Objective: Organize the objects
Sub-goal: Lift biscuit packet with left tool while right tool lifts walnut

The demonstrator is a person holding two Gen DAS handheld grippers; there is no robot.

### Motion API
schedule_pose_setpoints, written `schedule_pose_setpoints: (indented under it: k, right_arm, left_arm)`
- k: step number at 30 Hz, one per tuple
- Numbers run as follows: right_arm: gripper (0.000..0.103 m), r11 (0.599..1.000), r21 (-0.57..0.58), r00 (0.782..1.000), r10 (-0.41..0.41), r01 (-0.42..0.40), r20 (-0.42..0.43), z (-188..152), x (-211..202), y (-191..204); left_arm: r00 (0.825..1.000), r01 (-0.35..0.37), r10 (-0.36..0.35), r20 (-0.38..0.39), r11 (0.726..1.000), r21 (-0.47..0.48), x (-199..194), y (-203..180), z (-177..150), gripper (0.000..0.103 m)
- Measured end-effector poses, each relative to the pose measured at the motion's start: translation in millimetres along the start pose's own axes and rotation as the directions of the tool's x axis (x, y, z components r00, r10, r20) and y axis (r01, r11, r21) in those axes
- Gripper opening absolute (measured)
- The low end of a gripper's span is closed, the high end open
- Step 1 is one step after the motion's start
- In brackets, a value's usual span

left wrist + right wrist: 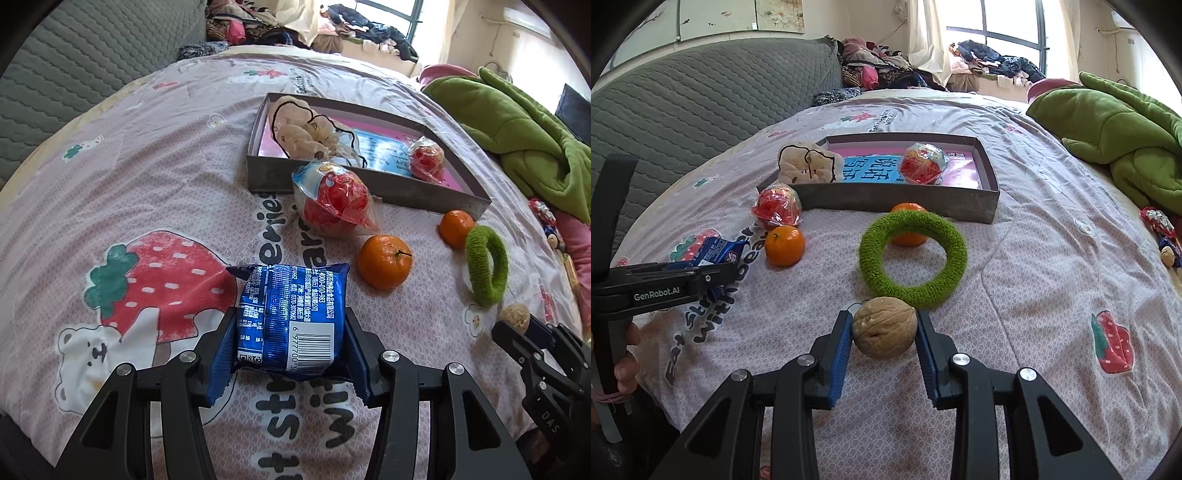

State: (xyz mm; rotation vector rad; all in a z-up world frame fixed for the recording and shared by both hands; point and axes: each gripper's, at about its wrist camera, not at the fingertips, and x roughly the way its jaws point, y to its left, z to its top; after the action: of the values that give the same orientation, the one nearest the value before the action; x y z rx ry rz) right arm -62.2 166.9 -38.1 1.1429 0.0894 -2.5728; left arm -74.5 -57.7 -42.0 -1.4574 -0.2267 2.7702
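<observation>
1. Left tool [290,332]: clamped on a blue snack packet [291,314], one blue pad on each side edge. The packet lies back face up with its barcode toward the camera; its long axis runs along the tool's pointing line, away toward the box. It sits low over the bed sheet [147,155], above the strawberry print; whether it touches the sheet cannot be told.
2. Right tool [884,334]: clamped on a walnut [884,326], pads pressing its left and right sides. The walnut's longer axis lies crosswise between the pads.
3. Green ring [912,258]: fuzzy, lying flat on the sheet just beyond the walnut, opening facing up.
4. Oranges: one [785,245] left of the ring with its stem to the side; another [908,225] behind the ring, partly seen through its opening, close to the box wall.
5. Box [897,195]: shallow, grey-walled, open-topped, long side across the right wrist view. Holds a plush toy [807,162] at its left end and a wrapped red ball [923,164] further right.
6. Second wrapped red ball [777,206]: on the sheet against the box's front left corner.
7. Green blanket [1108,122]: heaped at the bed's right side.
</observation>
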Motion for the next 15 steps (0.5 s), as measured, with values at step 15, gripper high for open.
schedule_pose_setpoints:
  k: [15]
  right_arm:
    - [0.034,1.000,-0.026,1.000,0.000,0.000,0.025,-0.7,-9.4,7.7]
  left_arm:
    - [0.999,0.020,-0.021,0.028,0.999,0.026,-22.4,-11.8,-7.3,0.055]
